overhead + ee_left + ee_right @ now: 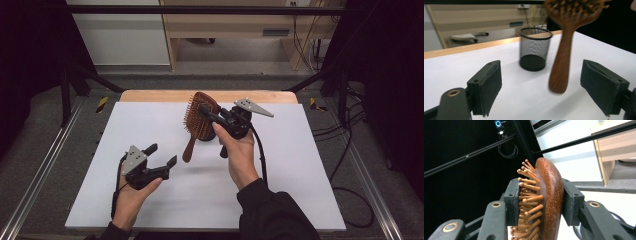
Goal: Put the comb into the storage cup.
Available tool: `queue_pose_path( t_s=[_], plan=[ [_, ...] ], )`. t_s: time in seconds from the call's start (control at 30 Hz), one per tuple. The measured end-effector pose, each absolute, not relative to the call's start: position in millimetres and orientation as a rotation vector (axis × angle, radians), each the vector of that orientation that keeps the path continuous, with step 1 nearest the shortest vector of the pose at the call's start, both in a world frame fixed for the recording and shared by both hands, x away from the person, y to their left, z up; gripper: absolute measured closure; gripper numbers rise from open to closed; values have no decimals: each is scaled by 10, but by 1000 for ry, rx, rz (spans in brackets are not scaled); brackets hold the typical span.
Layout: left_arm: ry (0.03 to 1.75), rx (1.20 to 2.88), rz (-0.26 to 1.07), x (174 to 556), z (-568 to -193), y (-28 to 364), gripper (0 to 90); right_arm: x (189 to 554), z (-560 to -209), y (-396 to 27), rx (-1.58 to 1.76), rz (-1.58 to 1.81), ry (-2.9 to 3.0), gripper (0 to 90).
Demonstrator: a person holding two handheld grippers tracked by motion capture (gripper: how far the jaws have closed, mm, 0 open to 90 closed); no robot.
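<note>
A brown wooden hairbrush (199, 119) hangs in the air, handle down, with my right gripper (203, 108) shut on its head. In the right gripper view the pads (571, 202) press the bristle side and the smooth back of the hairbrush (551, 195). A black mesh cup (534, 48) stands upright on the white table (150, 125), just behind the brush. My left gripper (162, 155) is low at the front left, jaws wide apart with nothing touching them. The brush handle (560, 67) hangs just ahead of my left gripper (545, 85).
The white table top has a wooden strip (150, 95) along its far edge. Metal rails (45, 165) run along both sides of the table. Cables (350, 150) lie on the floor at the right. A wooden cabinet (230, 25) stands beyond.
</note>
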State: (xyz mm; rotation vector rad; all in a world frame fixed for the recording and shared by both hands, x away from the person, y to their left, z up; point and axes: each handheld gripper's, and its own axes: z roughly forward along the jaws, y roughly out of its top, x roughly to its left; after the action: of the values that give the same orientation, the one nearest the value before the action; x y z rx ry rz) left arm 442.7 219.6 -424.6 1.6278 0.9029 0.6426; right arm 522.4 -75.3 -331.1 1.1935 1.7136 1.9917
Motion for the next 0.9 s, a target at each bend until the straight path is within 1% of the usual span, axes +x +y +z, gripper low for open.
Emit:
queue_pose_path(
  t_s=[0.07,0.17,0.23,0.37,0.57,0.9],
  plan=[
    [926,1619,663,4413,-4259,2313,161,5264,-3274,-764,1194,1993,1705,556],
    [959,1641,701,4380,-4316,2529,117,5335,-3201,-775,1186,1985,1687,555],
    [975,1661,754,4364,-4352,2609,89,5377,-3164,-777,1184,1978,1677,554],
    [992,1622,793,4368,-4330,2725,78,5478,-3086,-757,1182,1970,1660,553],
    [990,1600,784,4362,-4356,2886,50,5590,-2912,-720,1169,1955,1637,552],
    [1024,1554,791,4261,-4373,3101,43,5850,-2644,-692,1146,1929,1589,550]
  ],
)
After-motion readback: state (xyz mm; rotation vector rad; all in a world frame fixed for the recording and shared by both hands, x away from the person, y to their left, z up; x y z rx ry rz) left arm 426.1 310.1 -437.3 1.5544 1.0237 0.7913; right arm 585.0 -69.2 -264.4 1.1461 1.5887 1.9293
